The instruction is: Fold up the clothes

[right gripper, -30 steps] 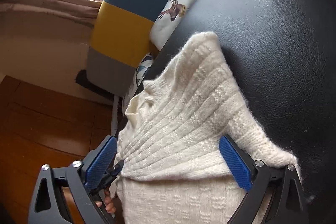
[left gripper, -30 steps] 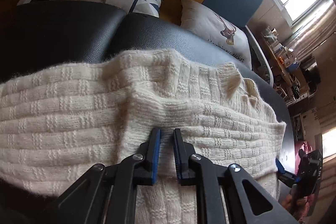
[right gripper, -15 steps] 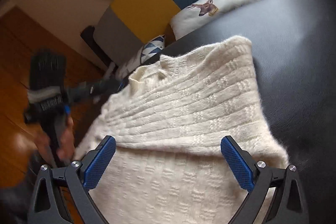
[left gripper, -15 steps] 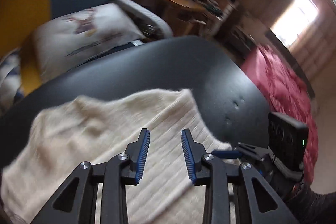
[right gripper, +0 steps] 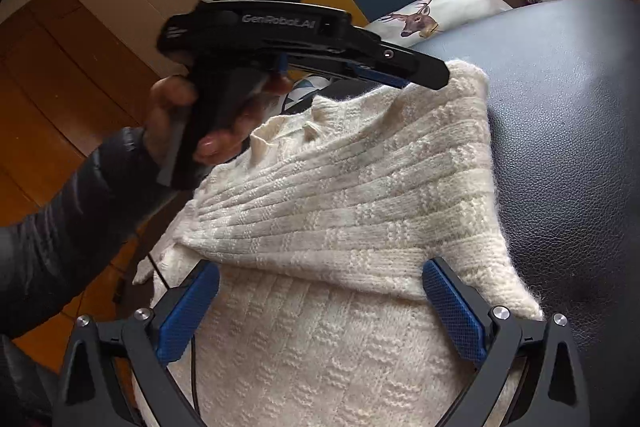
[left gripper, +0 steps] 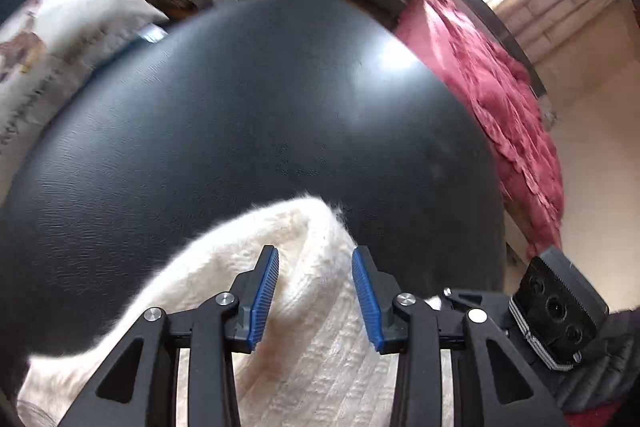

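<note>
Two claws are over one cream knit sweater point(right gripper: 340, 195), which lies partly folded on a black padded leather surface point(right gripper: 560, 147), one layer doubled back over the ribbed body beneath. My left claw point(left gripper: 314, 293) has its jaws parted and empty, hovering just above the far corner of the fold; from the right wrist view that same claw point(right gripper: 404, 77) sits at the top corner of the knit, my hand point(right gripper: 200, 131) wrapped round its handle. My right claw point(right gripper: 320, 311) is spread wide and grasps nothing, its blue pads straddling the folded edge near me.

I judge the sweater soft, thick and fuzzy, fairly light but bulky: it will sag and stretch if lifted by a single point, and the loose fibres give decent grip. Corners and the doubled edge look like the best holds, pinching both layers together so the fold stays aligned. Whether this fold is nearly finished or another is due, I cannot settle from here. A deer-print cushion point(right gripper: 436, 13) sits beyond.
</note>
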{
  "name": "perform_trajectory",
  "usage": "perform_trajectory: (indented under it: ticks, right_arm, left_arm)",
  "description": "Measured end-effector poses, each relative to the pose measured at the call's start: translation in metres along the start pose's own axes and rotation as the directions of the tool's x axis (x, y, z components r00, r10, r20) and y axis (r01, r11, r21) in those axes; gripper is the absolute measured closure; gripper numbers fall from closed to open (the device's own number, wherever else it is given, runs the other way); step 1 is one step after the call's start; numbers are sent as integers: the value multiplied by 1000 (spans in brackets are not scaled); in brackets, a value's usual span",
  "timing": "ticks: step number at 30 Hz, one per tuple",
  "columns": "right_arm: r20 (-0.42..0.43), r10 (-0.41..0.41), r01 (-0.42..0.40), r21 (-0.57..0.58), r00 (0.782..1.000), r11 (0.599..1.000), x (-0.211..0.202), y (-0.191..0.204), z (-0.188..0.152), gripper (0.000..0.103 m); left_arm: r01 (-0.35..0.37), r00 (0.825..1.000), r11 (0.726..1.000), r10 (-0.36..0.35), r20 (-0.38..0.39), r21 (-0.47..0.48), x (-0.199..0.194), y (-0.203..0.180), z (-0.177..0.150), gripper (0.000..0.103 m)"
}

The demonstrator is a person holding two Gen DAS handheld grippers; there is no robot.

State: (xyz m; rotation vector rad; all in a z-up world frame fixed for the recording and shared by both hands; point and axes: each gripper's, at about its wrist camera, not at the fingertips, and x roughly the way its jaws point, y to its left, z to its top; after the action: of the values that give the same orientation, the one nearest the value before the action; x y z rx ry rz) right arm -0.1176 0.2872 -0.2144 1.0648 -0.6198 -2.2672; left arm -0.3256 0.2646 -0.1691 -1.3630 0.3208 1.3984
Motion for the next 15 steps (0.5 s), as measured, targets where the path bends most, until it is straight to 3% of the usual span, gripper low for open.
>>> perform_trajectory:
  ticks: [2, 3, 5, 6, 8, 15]
  right_arm:
    - [2, -4, 4, -3, 1000, 1000, 1, 1, 0, 0]
    - [1, -12, 12, -7, 1000, 1000, 1, 2, -1, 0]
    - [-1, -27, 27, -16, 1000, 1000, 3, 4, -1, 0]
    - [-2, -34, 34, -20, 999, 999, 4, 5, -1, 0]
    - [-13, -77, 76, -47, 997, 996, 8, 11, -2, 0]
    - [-47, -230, 221, -154, 972, 963, 23, 30, -4, 0]
  left_arm:
    - [29, 999, 999, -30, -40, -37, 10, 7, 2, 71]
    - [20, 1000, 999, -20, -2, -30, 5, 4, 0, 86]
    - [2, 997, 1000, -1, 75, -16, -4, 0, -4, 97]
    - [-37, 993, 999, 39, 116, -16, -9, -2, -8, 97]
    - [-214, 972, 976, 215, 92, -26, 3, 4, -15, 97]
    - [-255, 957, 966, 259, 131, -50, 1, -5, -21, 93]
